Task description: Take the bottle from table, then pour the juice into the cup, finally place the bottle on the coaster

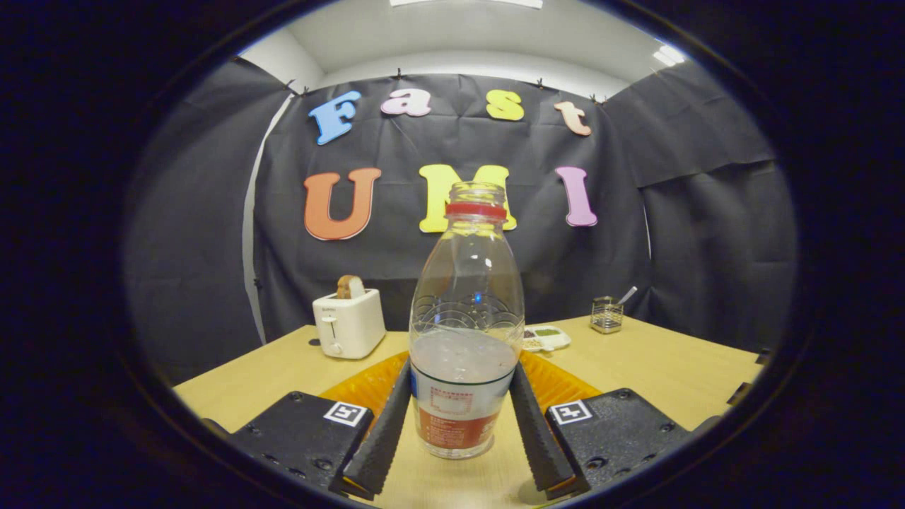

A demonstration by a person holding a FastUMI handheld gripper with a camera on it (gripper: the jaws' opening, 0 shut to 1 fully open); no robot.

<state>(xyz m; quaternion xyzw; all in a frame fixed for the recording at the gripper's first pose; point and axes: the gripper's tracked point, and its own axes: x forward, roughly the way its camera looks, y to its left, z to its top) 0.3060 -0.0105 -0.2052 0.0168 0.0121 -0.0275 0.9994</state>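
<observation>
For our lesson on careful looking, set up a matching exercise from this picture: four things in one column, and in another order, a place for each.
Things:
1. bottle
2. toaster
3. wire basket
4. orange mat

Places:
A. far right on the table, a utensil sticking out of it
B. between the gripper fingers, which touch its sides
C. far left on the table, bread in its slot
D. flat on the table, behind the bottle and fingers

Pairs: 1-B, 2-C, 3-A, 4-D
</observation>
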